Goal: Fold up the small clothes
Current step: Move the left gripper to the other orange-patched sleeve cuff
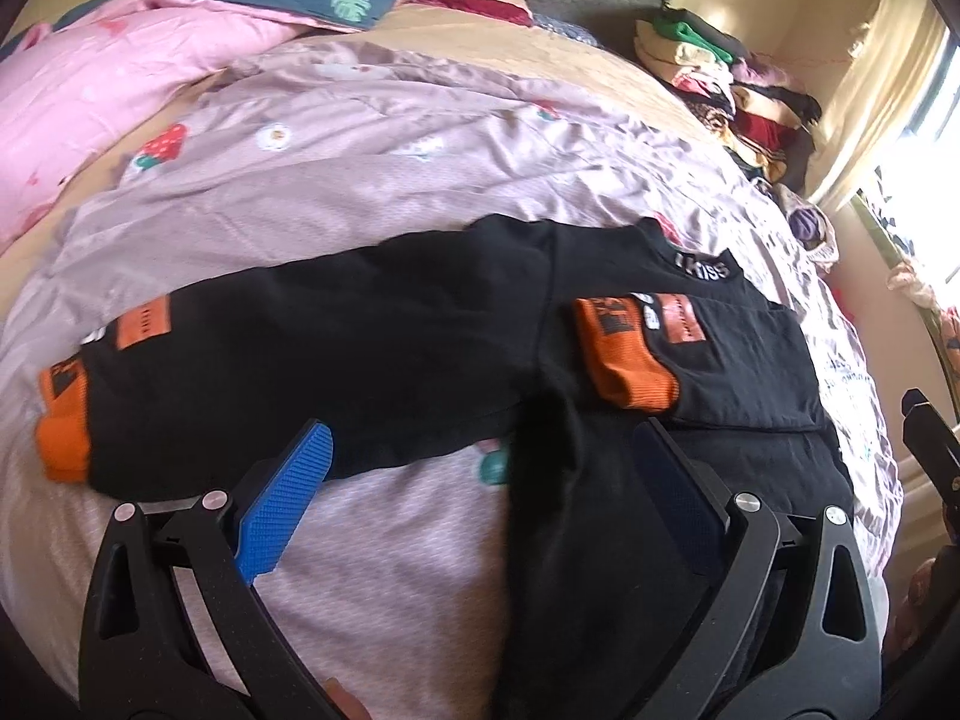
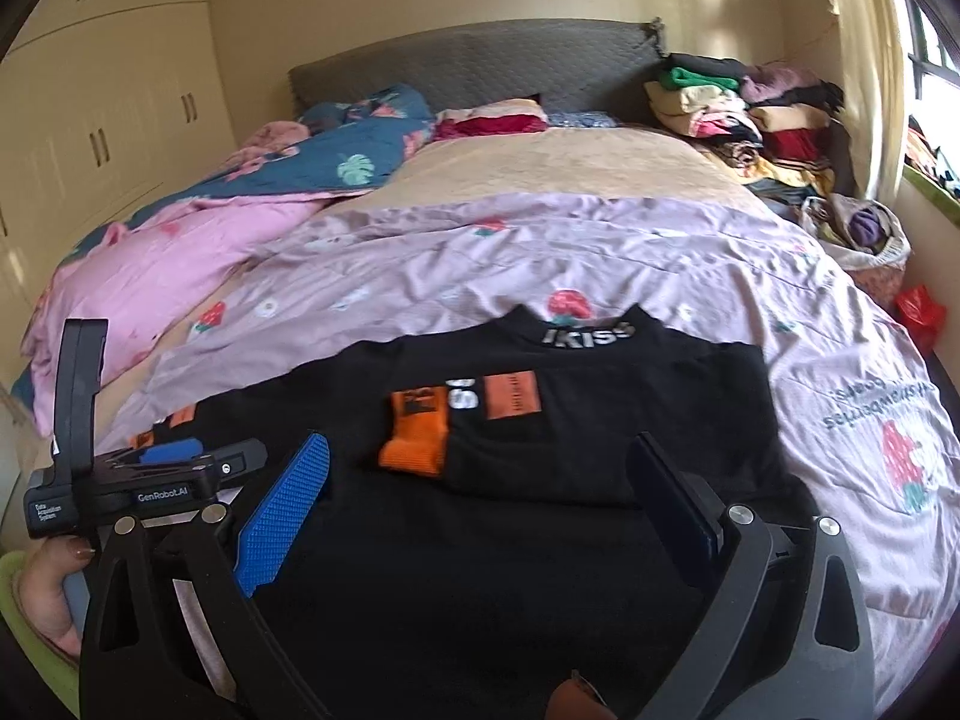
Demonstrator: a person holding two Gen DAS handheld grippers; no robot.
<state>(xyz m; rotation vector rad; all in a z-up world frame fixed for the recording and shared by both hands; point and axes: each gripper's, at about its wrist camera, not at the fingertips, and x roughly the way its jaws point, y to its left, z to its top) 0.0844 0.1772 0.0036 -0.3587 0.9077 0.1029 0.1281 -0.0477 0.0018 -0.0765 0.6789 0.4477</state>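
Black shirt (image 2: 510,510) (one sleeve folded) on bed (image 2: 540,252)

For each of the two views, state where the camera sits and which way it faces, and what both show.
Left wrist: on the open left gripper, facing across the bed at the black top's spread sleeve.
Right wrist: on the open right gripper, facing the headboard; a hand shows.
Shared: top, folded sleeve's orange cuff, pink sheet.
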